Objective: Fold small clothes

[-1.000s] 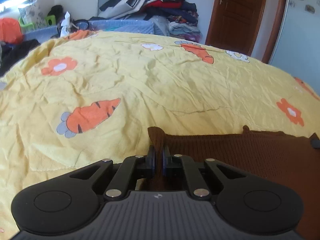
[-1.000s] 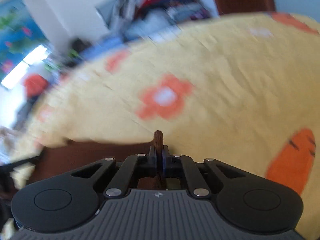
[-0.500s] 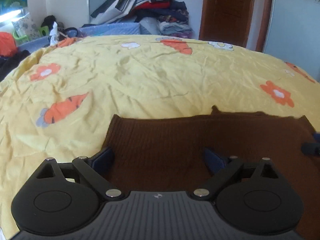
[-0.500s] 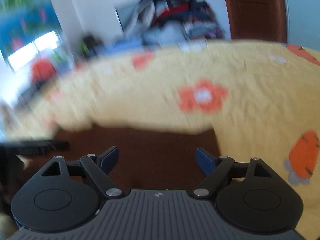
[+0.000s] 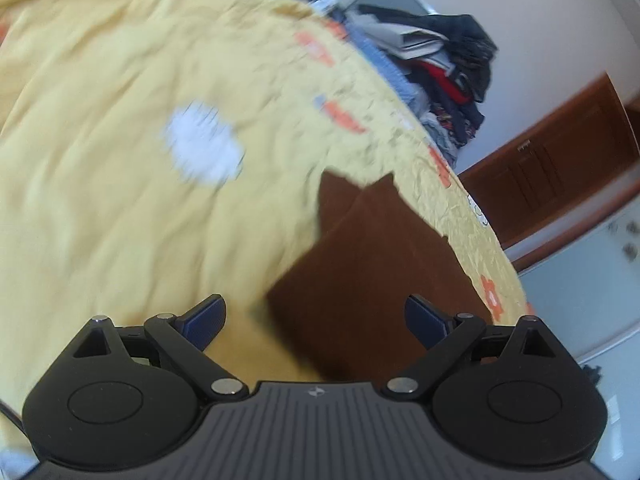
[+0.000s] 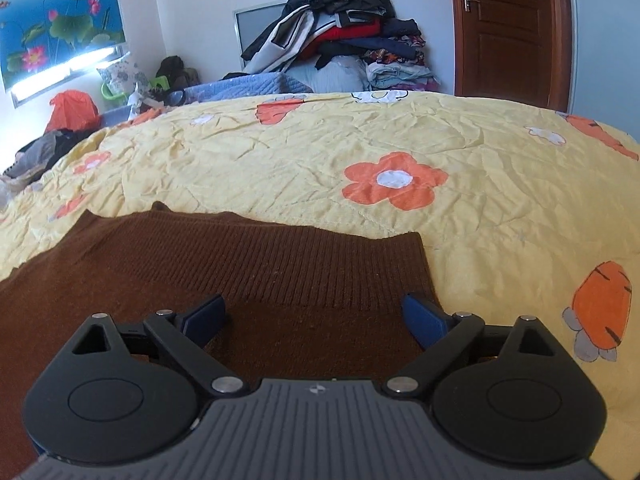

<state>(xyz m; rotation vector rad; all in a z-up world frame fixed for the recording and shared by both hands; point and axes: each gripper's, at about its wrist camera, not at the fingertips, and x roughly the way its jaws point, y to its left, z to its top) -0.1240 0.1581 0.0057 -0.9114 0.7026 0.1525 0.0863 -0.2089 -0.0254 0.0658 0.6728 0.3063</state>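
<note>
A brown knitted garment (image 6: 240, 264) lies flat on the yellow bedspread (image 6: 360, 144), its ribbed hem toward the far side. My right gripper (image 6: 316, 316) is open and empty, low over the garment's near right part. In the left wrist view, which is tilted and blurred, the same brown garment (image 5: 372, 264) lies ahead with its left edge between the fingers. My left gripper (image 5: 316, 316) is open and empty, over that left edge.
The bedspread (image 5: 120, 160) has orange flower and carrot prints (image 6: 394, 182). A heap of clothes (image 6: 336, 36) is stacked behind the bed against the wall. A brown door (image 6: 508, 28) stands at the back right. Clutter lies at the far left (image 6: 72, 110).
Both grippers held the garment's edge a second ago, then opened and let it drop flat. The left gripper has since swung and tilted to the garment's left side.
</note>
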